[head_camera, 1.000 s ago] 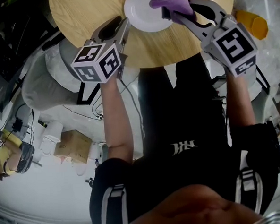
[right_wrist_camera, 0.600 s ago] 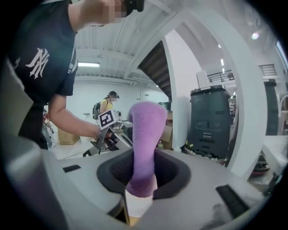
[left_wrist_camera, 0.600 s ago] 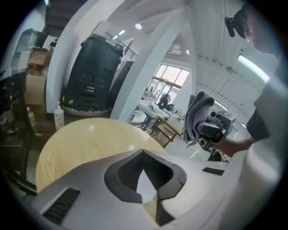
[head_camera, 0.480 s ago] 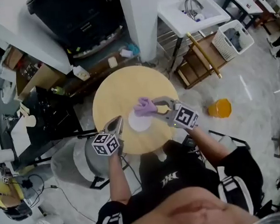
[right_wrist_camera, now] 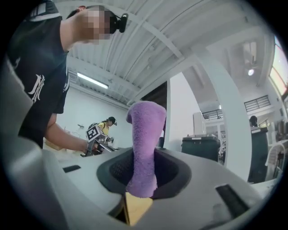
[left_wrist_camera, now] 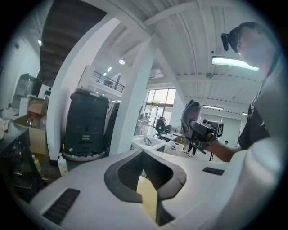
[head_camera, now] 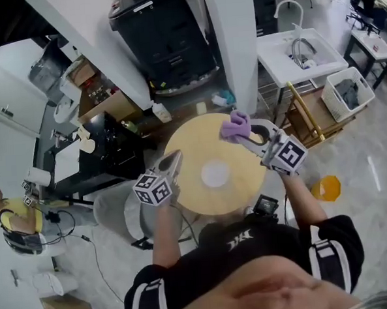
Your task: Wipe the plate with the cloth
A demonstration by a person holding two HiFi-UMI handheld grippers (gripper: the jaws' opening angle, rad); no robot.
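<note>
Head view has the white plate (head_camera: 215, 174) sitting by itself near the middle of the round wooden desk (head_camera: 245, 192), and neither of your tools is touching it. Your left tool (head_camera: 174, 155) hangs over the desk's left edge and your right tool (head_camera: 250, 133) over the far right side, so the plate shows between the two. Right gripper view settles that one: its jaws are clamped on the purple cloth (right_wrist_camera: 145, 143), which sticks up out of them in a fat roll, well apart from the plate. Left gripper view shows your other tool's jaws pressed together with nothing in them, looking out level across the room toward a black bin (left_wrist_camera: 85, 123). There's also a white sink (head_camera: 299, 58) beyond the desk and an orange object (head_camera: 326, 188) on the floor to your right
</note>
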